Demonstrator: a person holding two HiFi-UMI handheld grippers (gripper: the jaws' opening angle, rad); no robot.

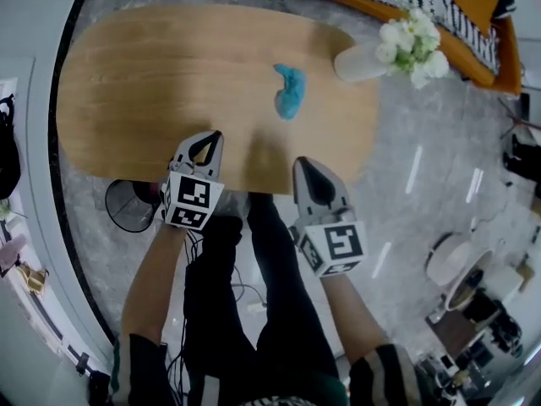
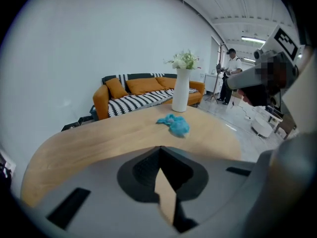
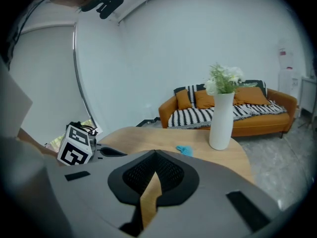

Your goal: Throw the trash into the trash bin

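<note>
Wooden, oval tabletop (image 1: 169, 83) with an orange sofa (image 1: 473, 24) beyond its far edge. A black wire trash bin (image 1: 131, 205) stands on the floor, partly under its near-left edge. A white vase (image 1: 359, 62) stands upright at its far-right end. The left tool (image 1: 211, 138) and the right tool (image 1: 304, 166) hover at its near edge, each pressed together and empty. The crumpled blue trash (image 1: 290, 91) lies on the tabletop near the vase.

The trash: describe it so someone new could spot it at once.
Find the oval wooden table before the orange sofa. On its top, near the white vase of flowers, lies the trash: a crumpled blue wad, the only blue thing there.
</note>
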